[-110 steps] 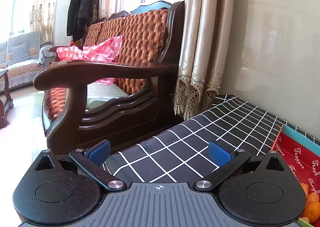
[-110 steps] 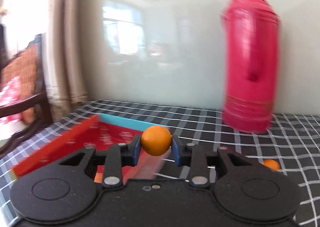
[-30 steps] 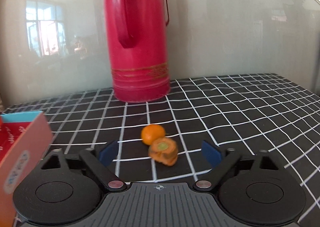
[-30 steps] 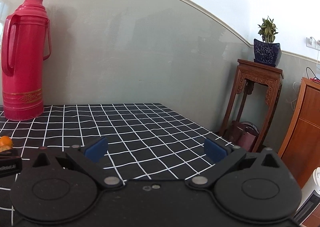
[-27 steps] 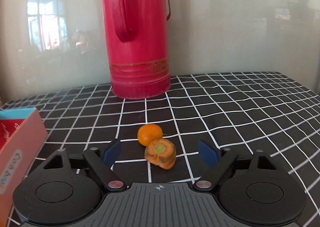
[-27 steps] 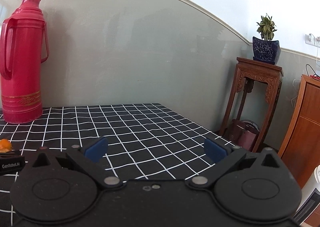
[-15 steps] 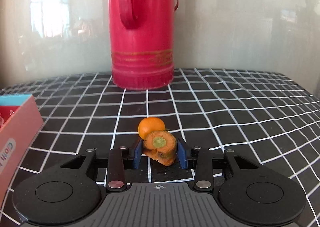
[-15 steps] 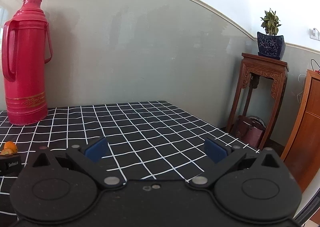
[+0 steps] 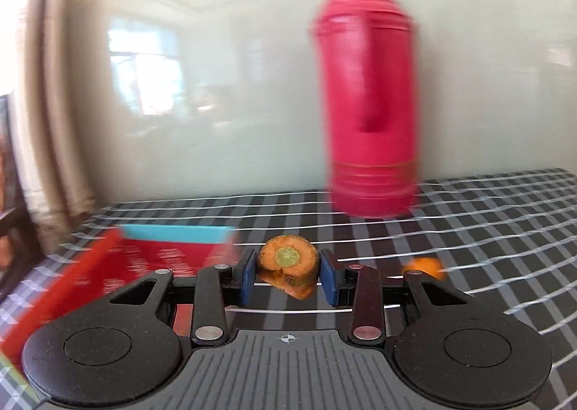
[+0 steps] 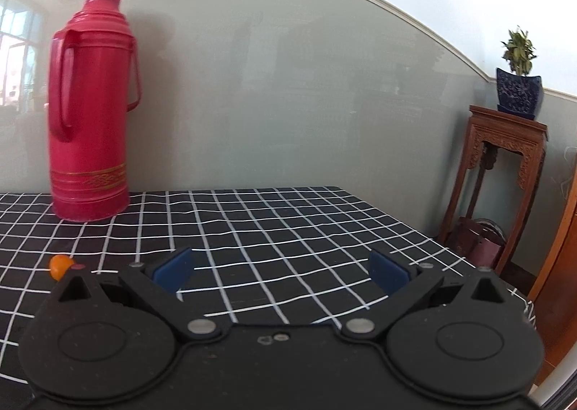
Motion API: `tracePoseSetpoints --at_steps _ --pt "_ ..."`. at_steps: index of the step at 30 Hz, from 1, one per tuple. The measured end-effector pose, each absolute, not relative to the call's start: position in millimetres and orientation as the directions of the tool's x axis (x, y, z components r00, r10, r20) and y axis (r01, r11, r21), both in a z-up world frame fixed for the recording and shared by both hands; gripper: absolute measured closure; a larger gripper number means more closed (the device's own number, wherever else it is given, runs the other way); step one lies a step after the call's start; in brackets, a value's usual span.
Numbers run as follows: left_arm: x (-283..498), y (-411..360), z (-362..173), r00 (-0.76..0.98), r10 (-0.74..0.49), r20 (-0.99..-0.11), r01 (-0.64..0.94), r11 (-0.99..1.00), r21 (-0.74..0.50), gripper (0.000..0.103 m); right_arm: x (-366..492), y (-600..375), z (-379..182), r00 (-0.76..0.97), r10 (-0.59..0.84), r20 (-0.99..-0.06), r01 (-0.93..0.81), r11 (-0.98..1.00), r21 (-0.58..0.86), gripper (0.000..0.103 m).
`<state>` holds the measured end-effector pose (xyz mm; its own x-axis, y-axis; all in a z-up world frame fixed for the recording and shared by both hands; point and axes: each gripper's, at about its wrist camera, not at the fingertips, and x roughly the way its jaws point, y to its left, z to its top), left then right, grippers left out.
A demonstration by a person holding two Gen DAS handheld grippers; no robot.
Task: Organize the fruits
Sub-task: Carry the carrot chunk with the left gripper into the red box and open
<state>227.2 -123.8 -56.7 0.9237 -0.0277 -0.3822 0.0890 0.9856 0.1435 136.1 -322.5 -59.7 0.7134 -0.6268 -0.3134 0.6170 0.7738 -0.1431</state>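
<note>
Pinching a cut carrot stub (image 9: 288,267) between its blue pads, the left gripper (image 9: 288,274) is seen clear of the black checked tablecloth (image 9: 505,229), its jaws pressed against the stub's sides. To the left of the red thermos (image 9: 368,103), a red box with a blue rim (image 9: 144,254) is shown, blurred. A small orange fruit (image 9: 423,265) is left on the cloth in front of the thermos. The right gripper (image 10: 281,271) is held spread wide and empty, to the right of the thermos.
</note>
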Motion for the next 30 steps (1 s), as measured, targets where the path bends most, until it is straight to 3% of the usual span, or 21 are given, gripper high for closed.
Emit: tracePoseSetpoints --at_steps 7,12,13,15,16,25,30 --pt "244 -44 -57 0.886 0.166 -0.434 -0.122 0.984 0.127 0.065 158 -283 -59 0.786 -0.526 -0.326 0.508 0.849 -0.144 0.006" --pt "245 -8 -60 0.856 0.224 -0.466 -0.19 0.975 0.118 0.065 179 -254 -63 0.83 -0.435 -0.35 0.403 0.9 -0.164 0.006" --pt "243 -4 -62 0.85 0.227 -0.476 -0.196 0.974 0.115 0.063 183 -249 -64 0.835 -0.419 -0.356 0.384 0.908 -0.167 0.006" --pt "243 5 -63 0.842 0.22 -0.493 -0.198 0.975 0.096 0.036 192 -238 -67 0.844 -0.389 -0.368 0.347 0.921 -0.177 0.006" --pt "240 9 -62 0.843 0.219 -0.492 -0.205 0.975 0.083 0.031 197 -233 -70 0.847 -0.377 -0.375 0.332 0.926 -0.181 0.006" --pt "219 42 -53 0.862 0.259 -0.436 -0.252 0.965 0.075 0.025 233 -213 -83 0.841 -0.311 -0.443 0.27 0.95 -0.154 0.006" --pt "212 60 -52 0.865 0.302 -0.4 -0.298 0.952 0.075 0.021 254 -214 -95 0.821 -0.309 -0.48 0.269 0.951 -0.153 0.011"
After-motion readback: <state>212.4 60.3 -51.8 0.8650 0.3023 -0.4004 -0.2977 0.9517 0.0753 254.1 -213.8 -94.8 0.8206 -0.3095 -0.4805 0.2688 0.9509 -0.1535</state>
